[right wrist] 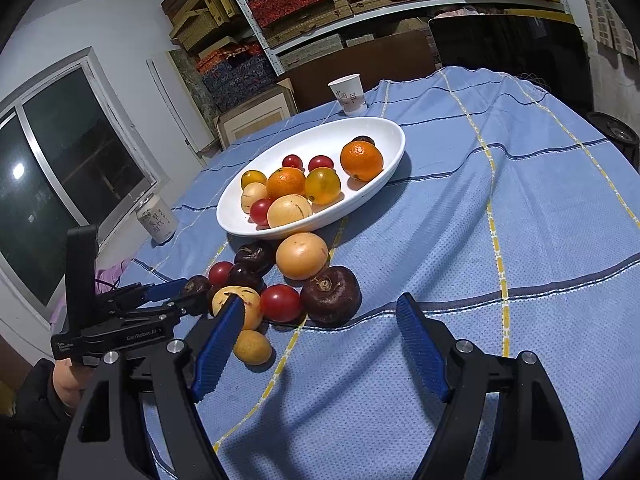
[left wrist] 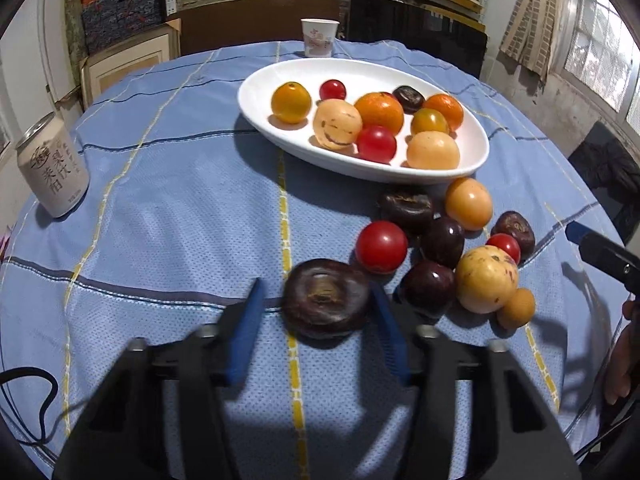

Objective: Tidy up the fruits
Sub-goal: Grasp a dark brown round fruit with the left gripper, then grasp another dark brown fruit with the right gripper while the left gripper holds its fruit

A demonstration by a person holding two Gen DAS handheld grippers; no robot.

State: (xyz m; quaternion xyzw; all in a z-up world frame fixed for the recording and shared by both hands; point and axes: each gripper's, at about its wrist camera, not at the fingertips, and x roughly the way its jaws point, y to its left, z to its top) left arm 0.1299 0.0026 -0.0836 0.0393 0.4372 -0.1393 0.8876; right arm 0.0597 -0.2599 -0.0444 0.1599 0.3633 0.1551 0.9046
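On the blue checked cloth, a dark purple-brown round fruit (left wrist: 326, 298) lies between the blue pads of my left gripper (left wrist: 316, 282). The right pad is at its side; a narrow gap shows at the left pad. The right wrist view shows this gripper (right wrist: 188, 290) at the left with the same fruit (right wrist: 196, 284) at its tips. My right gripper (right wrist: 320, 299) stands wide open and holds nothing, just short of another dark fruit (right wrist: 330, 296). Several loose fruits, among them a red tomato (left wrist: 381, 246) and a spotted yellow fruit (left wrist: 486, 285), lie near the white oval dish (left wrist: 360, 72), which holds several more.
A drink can (left wrist: 52, 170) stands at the cloth's left edge and a paper cup (left wrist: 319, 38) behind the dish. A black cable (left wrist: 40, 400) loops at the near left. Shelves with boxes fill the back wall. A person's hand (left wrist: 622, 360) shows at the right edge.
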